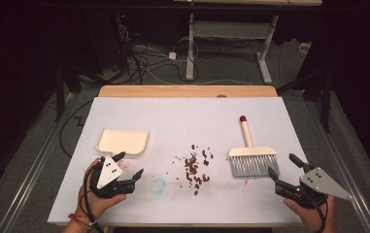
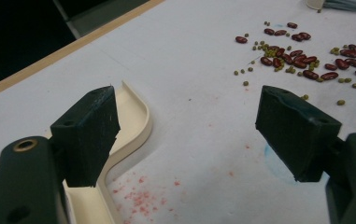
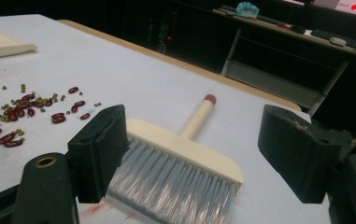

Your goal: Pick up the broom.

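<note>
Scattered red and green beans (image 1: pixel 194 167) are lying mid-desk. Left of them, the open left claw (image 1: pixel 130 166) is hovering beside a cream plastic dustpan (image 1: pixel 122 141); right, the open right claw (image 1: pixel 283 167) is nearing a cream-handled grey-bristled brush (image 1: pixel 252 158).

The left jaw hides part of the tray (image 2: pixel 136 109), the brush (image 3: pixel 185 161) bristles run off the bottom edge, and the tiny green beans (image 1: pixel 178 158) look like dots.
</note>
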The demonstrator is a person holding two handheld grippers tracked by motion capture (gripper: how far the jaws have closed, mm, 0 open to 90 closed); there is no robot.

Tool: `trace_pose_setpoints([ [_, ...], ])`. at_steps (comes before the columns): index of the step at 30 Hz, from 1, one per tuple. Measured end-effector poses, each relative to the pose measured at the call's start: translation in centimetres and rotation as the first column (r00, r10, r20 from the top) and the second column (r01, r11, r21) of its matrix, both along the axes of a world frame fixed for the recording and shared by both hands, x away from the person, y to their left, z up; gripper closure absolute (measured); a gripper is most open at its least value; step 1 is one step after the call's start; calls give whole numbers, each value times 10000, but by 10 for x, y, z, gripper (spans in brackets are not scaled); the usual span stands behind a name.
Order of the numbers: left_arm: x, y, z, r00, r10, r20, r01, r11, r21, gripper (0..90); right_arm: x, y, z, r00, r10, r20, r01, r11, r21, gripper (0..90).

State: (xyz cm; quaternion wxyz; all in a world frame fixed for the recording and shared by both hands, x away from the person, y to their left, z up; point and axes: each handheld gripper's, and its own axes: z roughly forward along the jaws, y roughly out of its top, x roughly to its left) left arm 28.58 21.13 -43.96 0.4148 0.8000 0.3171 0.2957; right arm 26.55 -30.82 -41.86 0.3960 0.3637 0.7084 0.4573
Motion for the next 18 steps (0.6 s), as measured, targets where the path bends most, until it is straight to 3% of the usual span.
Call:
trace_pose_setpoints([
  [6, -1, 0, -4, 9998, 22, -184, -17, 9997, 234, 208, 5, 3, -1, 10000, -44, -76, 43, 9999, -135, 244],
  [13, 0, -2, -4, 9997, 78, -224, -72, 9996, 261, 208, 15, 7, 3, 9985, -247, -485, 231, 9992, -322, 244],
  [17, 1, -4, -5, 9996, -11, -264, 20, 9994, 342, 208, 28, 12, 10, 9951, -396, -903, 356, 9983, -452, 266],
  [18, 1, -4, -5, 9996, -30, -291, 40, 9994, 355, 208, 41, 15, 15, 9905, -455, -1301, 399, 9982, -456, 282],
])
